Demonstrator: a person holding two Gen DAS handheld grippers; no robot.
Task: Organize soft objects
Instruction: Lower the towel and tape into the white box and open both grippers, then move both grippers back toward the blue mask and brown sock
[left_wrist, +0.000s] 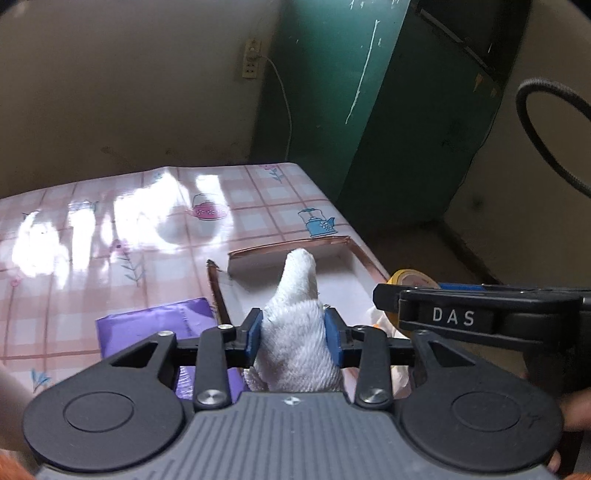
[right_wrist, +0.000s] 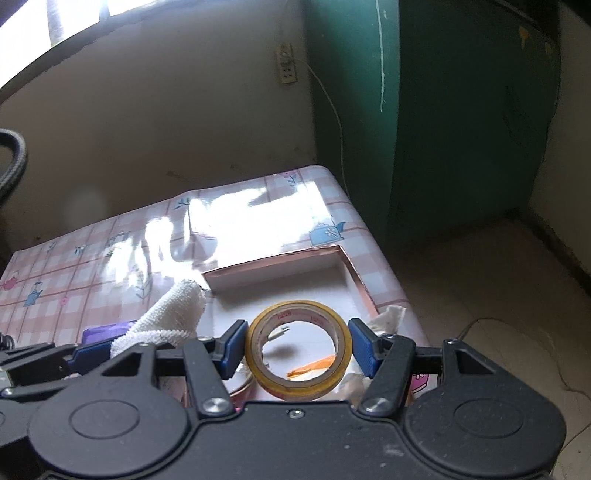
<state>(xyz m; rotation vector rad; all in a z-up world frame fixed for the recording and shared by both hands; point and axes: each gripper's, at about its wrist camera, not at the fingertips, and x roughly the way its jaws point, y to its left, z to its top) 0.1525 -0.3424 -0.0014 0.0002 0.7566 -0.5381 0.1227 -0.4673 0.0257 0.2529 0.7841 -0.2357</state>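
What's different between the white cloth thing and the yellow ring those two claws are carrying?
The white towel is soft, fuzzy and rolled into a solid bundle that tapers forward; the tape roll is a smooth, glossy ring with an open middle. The towel sits in the left gripper, the tape in the right gripper. The right gripper's jaws stand wider apart. Both are held above the shallow white box.
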